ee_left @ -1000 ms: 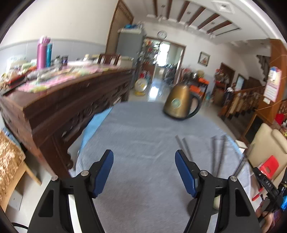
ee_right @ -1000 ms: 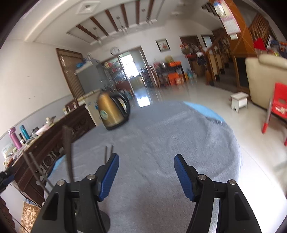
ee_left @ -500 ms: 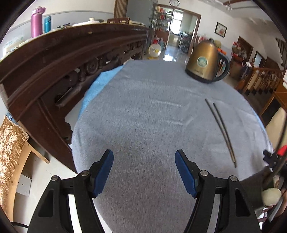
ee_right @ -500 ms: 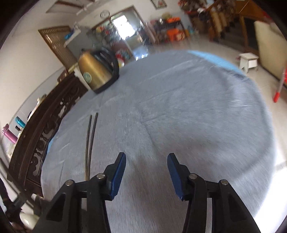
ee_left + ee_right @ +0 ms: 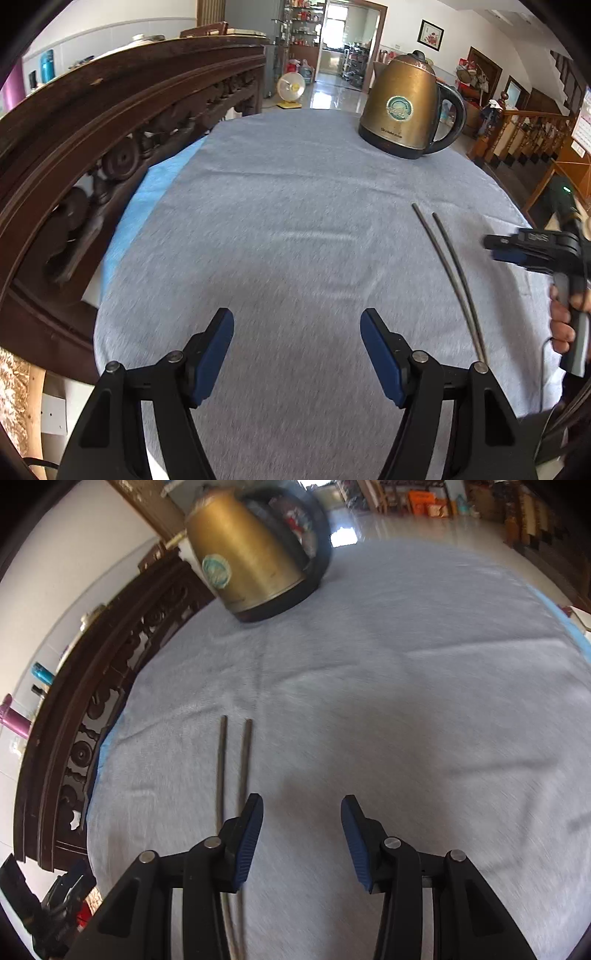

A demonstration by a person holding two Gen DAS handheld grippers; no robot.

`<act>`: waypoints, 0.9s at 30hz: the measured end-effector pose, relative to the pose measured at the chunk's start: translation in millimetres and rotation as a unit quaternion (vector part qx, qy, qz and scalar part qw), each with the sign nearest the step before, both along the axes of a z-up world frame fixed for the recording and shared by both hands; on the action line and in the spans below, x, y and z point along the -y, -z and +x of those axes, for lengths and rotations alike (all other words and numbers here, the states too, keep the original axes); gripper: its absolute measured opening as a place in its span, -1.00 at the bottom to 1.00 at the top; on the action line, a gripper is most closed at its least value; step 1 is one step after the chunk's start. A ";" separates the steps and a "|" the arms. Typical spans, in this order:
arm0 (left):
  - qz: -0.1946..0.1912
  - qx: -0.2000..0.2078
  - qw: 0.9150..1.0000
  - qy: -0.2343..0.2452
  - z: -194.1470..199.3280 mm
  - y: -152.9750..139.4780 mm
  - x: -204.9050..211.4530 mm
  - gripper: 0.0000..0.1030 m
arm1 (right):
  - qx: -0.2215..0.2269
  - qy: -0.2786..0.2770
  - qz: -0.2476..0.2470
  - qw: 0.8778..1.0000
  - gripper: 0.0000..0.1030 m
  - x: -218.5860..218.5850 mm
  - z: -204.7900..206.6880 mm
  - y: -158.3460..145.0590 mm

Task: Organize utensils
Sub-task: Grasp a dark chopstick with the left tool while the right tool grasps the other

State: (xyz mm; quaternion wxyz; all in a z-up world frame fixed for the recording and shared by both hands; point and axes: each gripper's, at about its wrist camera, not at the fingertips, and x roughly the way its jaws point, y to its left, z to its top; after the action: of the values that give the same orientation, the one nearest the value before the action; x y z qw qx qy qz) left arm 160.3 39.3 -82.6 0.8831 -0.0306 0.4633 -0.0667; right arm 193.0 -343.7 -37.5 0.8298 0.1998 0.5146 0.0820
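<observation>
Two thin dark chopsticks (image 5: 452,273) lie side by side on the grey tablecloth (image 5: 295,229), to the right of my left gripper (image 5: 297,349), which is open and empty above the cloth's near part. In the right wrist view the chopsticks (image 5: 232,768) run toward the camera and pass under the left finger of my right gripper (image 5: 302,825), which is open and empty just above the cloth (image 5: 406,701). The right gripper also shows in the left wrist view (image 5: 532,247), held by a hand at the right edge.
A brass electric kettle (image 5: 404,107) stands at the far side of the table; it also shows in the right wrist view (image 5: 255,550). A dark carved wooden sideboard (image 5: 92,133) runs along the left. A staircase railing (image 5: 524,136) is at the far right.
Both grippers have tilted down and dropped toward the table. The right gripper has moved over the near ends of the chopsticks and its jaws have narrowed a little.
</observation>
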 end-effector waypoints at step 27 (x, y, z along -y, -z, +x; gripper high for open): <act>-0.020 -0.063 0.990 0.127 118.6 11.0 109.4 -0.08 | -0.057 -0.042 -0.137 0.988 -0.85 -33.4 53.9 14.1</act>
State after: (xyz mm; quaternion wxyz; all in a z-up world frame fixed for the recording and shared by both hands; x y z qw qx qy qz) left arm 278.9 -70.1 -93.5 0.8355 0.0065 0.5171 -0.1857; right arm 246.9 -310.4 -51.6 0.8142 0.0669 0.5758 0.0338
